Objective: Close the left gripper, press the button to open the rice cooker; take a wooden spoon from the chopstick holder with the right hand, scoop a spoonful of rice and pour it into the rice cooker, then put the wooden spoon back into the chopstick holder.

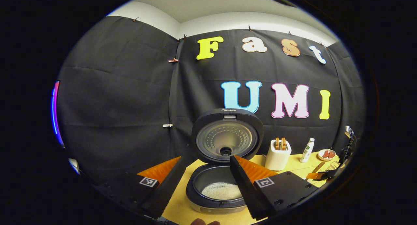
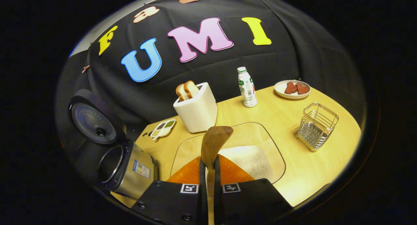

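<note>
R gripper [image 2: 208, 174], right gripper view: fingers clamped tight on wooden spoon [image 2: 213, 143] handle, one each side. Spoon bowl sticks up and fwd, back of bowl toward cam, so can't tell if any rice is in it. Spoon hangs over clear glass container [image 2: 277, 156] w/ heap of white rice [image 2: 251, 160] inside, bowl above the rice, not touching as far as visible. Wire chopstick holder [image 2: 317, 125] stands to the right on the wooden table [image 2: 309, 173], apart from the container. Behind container: white toaster [image 2: 197, 109] w/ bread slices in the slots, small divided dish [image 2: 163, 128] just beside it, white bottle [image 2: 246, 87] upright, plate [image 2: 292, 89] w/ red pieces near table's far edge. Rice cooker [image 2: 125, 168] at left, lid [image 2: 93, 119] up.

L gripper [image 1: 203, 182], left gripper view: fingers spread apart, holding nothing, hovering just in front of the cooker. Btwn the fingers, open pot w/ some rice at the bottom; lid stands upright behind it. Toaster, bottle, plate sit further right on same table. Other gripper [image 1: 329, 173] partly visible at far right edge.
</note>
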{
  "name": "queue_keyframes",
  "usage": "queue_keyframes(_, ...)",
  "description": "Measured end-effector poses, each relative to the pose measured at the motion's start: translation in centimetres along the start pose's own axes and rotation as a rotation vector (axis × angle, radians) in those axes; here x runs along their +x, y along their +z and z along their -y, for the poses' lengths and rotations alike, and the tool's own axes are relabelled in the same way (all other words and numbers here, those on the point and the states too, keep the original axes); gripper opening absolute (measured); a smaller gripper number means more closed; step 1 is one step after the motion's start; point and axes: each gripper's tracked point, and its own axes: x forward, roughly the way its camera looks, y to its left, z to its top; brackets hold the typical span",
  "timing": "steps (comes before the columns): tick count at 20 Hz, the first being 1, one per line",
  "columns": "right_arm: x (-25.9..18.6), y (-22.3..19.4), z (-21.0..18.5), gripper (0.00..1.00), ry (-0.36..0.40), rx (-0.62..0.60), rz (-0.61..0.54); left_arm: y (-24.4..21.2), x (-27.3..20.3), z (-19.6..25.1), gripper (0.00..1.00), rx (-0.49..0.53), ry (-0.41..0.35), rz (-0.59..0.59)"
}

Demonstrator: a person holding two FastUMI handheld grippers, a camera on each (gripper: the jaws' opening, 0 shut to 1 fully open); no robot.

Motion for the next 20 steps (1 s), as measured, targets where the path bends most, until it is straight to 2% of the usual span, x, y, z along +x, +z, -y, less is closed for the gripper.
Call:
queue_keyframes(1,0.1,0.0,-0.2,0.12,0.001,0.031,0.001,0.0,0.0,0.0,0.93,0.006,-0.002,0.000)
queue_keyframes(2,0.2,0.2,-0.2,0.16,0.003,0.046,0.005,0.2,-0.1,0.0,0.93,0.012,-0.001,0.002)
queue_keyframes(3,0.2,0.6,-0.2,0.12,0.006,0.057,0.015,0.3,-0.2,0.0,0.93,0.015,0.000,0.006)
queue_keyframes(9,-1.2,4.1,0.5,0.12,0.004,0.165,0.112,0.9,-0.4,-0.3,0.93,0.024,0.009,0.010)
queue_keyframes(14,-1.6,5.6,0.7,0.11,0.005,0.231,0.133,1.6,-0.4,-0.6,0.93,0.032,0.016,0.023)
queue_keyframes(17,-2.7,7.6,-1.7,0.12,0.054,0.261,0.164,1.5,-0.3,-0.9,0.93,0.023,0.023,0.019)
queue_keyframes(20,-3.6,9.0,-6.1,0.12,0.139,0.246,0.180,1.7,-0.1,-2.1,0.93,0.015,0.049,0.025)
